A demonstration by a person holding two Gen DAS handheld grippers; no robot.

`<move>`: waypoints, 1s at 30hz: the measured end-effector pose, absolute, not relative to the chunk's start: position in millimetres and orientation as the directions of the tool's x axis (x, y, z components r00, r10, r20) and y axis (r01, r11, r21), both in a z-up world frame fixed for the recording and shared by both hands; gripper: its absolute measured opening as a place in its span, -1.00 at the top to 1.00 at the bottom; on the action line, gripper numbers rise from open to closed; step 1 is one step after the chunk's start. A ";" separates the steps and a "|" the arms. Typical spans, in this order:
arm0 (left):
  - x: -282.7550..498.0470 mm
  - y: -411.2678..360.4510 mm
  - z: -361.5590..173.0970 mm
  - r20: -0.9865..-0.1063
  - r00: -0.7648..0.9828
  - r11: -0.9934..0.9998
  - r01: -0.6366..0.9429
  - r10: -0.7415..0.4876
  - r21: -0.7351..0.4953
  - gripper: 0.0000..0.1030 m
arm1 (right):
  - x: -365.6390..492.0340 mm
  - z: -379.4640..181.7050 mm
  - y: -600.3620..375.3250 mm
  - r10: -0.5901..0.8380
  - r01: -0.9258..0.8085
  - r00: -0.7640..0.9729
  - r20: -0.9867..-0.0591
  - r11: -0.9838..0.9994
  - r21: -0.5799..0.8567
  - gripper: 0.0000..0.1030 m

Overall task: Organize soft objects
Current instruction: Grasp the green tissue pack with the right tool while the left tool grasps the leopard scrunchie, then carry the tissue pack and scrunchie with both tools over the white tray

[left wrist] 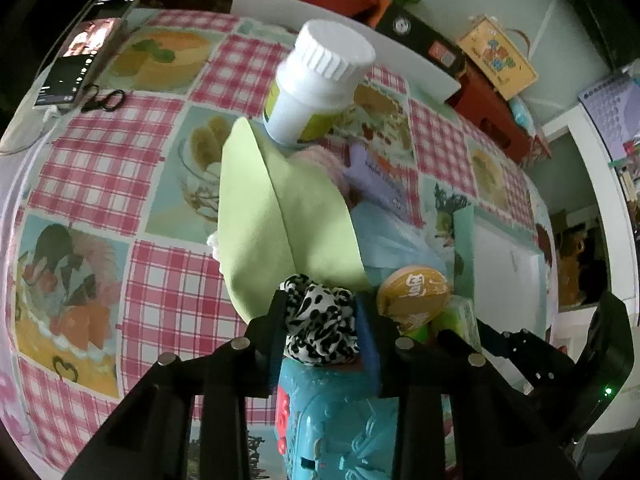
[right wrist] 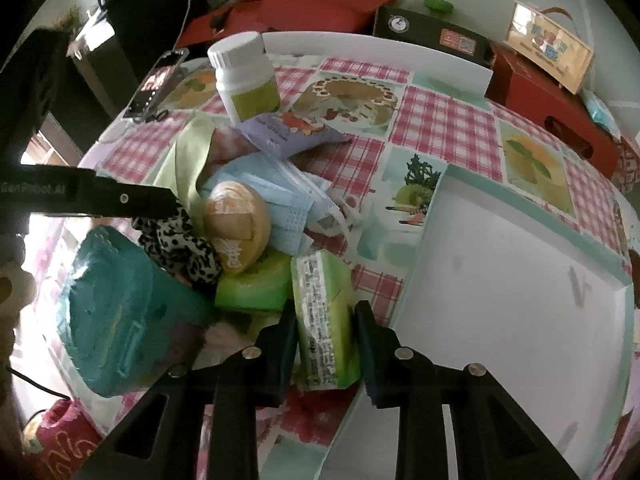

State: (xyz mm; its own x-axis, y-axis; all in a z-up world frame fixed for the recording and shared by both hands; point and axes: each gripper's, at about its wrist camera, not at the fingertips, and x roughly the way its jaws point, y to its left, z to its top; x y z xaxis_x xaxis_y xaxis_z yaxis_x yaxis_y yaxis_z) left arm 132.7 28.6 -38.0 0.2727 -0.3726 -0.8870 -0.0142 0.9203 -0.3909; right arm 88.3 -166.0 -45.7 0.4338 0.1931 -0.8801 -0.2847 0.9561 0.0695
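The left gripper [left wrist: 320,320] is clenching its fingers on the spotted scrunchie [left wrist: 320,320] atop the pile on the tabletop [left wrist: 80,152], while the right gripper [right wrist: 326,340] is closing on the green tissue pack [right wrist: 324,316] just beside the white tray [right wrist: 500,280]. The scrunchie is touching the yellow puck [right wrist: 236,228] and teal box [right wrist: 116,312], so lifting may drag them over. The pack seems pinched near its end, though the view is distorted, and could be slipping free.

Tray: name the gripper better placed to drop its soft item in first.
Right, probably. The right gripper clamps the green tissue pack right beside the white tray. The left gripper, shut on the spotted scrunchie, sits farther off across the pile.
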 end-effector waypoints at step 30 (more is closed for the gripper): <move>119.1 9.9 82.1 -0.736 0.554 0.901 0.067 -0.390 -0.428 0.46 | 100.4 28.5 -214.1 0.195 -0.124 0.610 -0.768 0.981 0.150 0.42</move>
